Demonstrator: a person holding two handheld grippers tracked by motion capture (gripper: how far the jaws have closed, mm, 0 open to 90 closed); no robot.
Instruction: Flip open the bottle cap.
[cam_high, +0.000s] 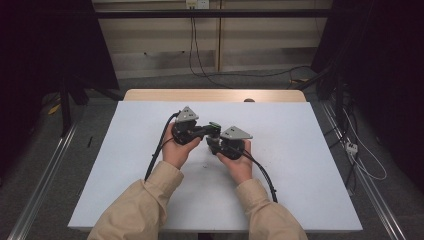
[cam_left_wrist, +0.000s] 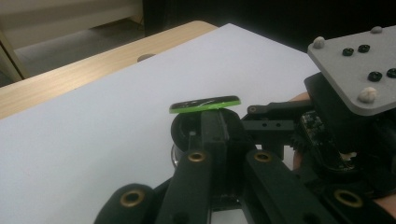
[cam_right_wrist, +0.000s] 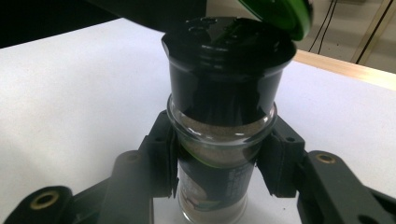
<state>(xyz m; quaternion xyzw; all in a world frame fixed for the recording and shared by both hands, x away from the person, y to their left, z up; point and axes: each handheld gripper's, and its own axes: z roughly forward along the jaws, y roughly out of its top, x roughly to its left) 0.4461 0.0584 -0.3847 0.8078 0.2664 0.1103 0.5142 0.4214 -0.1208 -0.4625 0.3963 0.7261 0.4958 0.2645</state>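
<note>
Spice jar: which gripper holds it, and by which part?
The right gripper holds the spice jar, jaws clamped on its glass body just below the black shaker cap. The left gripper is shut at the cap's green flip lid.

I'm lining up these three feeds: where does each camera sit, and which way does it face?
High view: above the person's side, looking forward and down on the table; forearms, hands, left gripper, right gripper.
Left gripper view: along its shut jaws at the green lid.
Right gripper view: along jaws clamping the spice jar.
Shared: lid and white table.
</note>
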